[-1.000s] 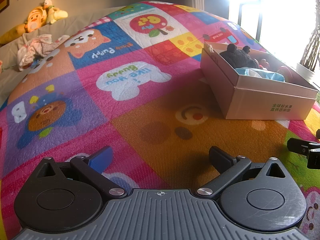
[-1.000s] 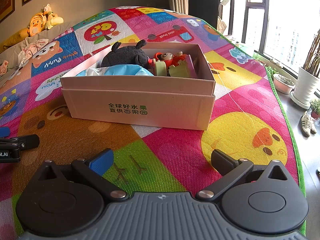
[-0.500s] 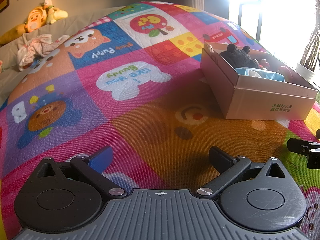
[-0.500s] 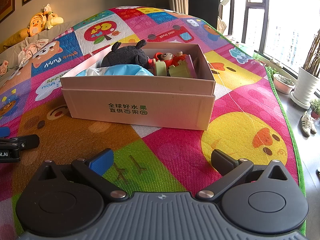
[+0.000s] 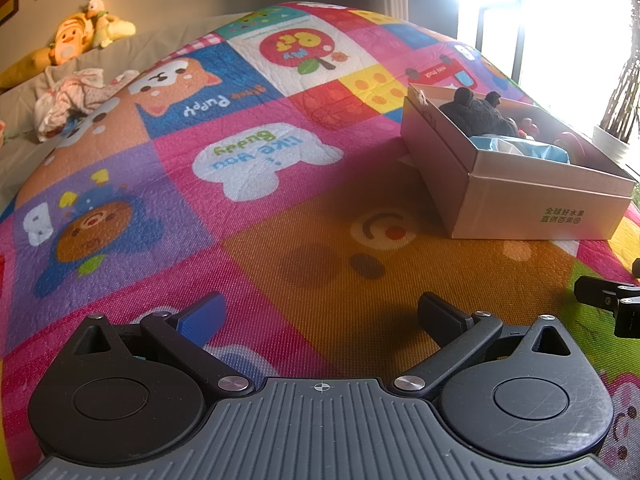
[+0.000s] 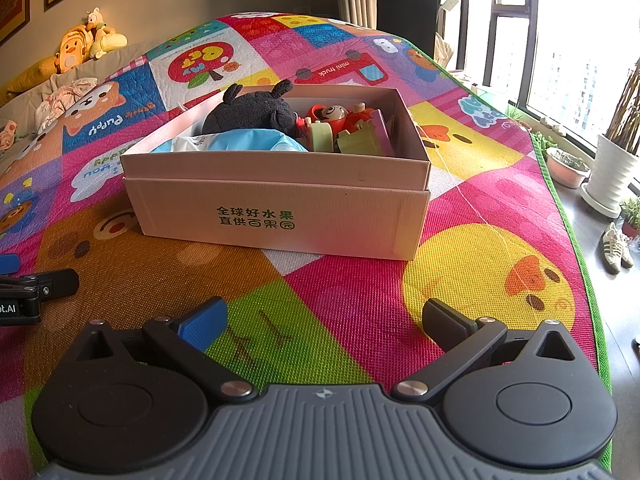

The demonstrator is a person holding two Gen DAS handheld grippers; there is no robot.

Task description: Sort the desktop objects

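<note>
A cardboard box with green print stands on the colourful play mat. Inside it lie a dark plush toy, a blue packet, a red toy figure and green and pink pieces. The box also shows at the right in the left wrist view. My right gripper is open and empty, low over the mat in front of the box. My left gripper is open and empty over the orange patch, left of the box.
Plush toys and crumpled clothes lie on the grey sofa at far left. A window, potted plants and shoes are on the floor beyond the mat's right edge. The right gripper's finger shows in the left wrist view.
</note>
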